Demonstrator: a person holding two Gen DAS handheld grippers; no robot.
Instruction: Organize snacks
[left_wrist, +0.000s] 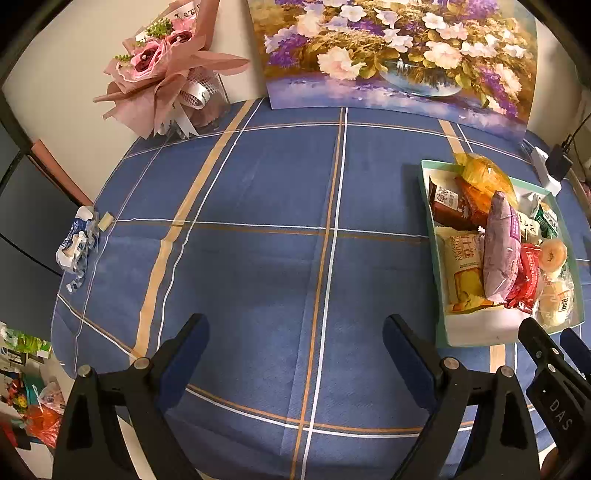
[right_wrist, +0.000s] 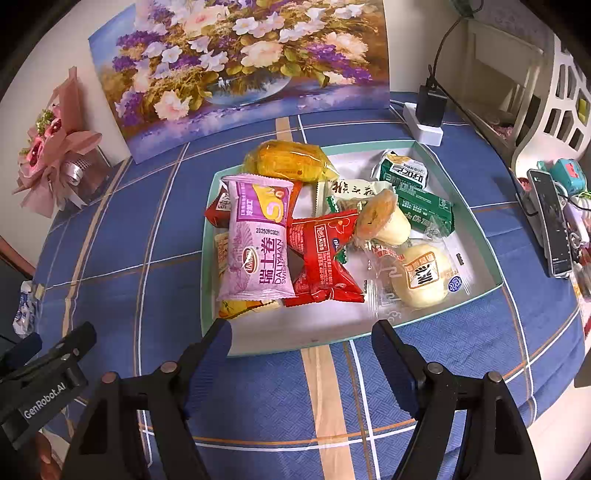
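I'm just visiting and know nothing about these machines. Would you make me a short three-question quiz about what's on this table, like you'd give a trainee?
1. True or false: the right tool is clamped on the purple snack packet.
2. Multiple choice: where do the snacks lie? A) scattered over the blue checked tablecloth B) piled in the shallow teal-rimmed tray C) in a basket on the floor
3. Fill in: leaning against the wall behind the tray is a ____ painting.

Key
1. False: both the right tool and the left tool are open and hold nothing.
2. B
3. flower
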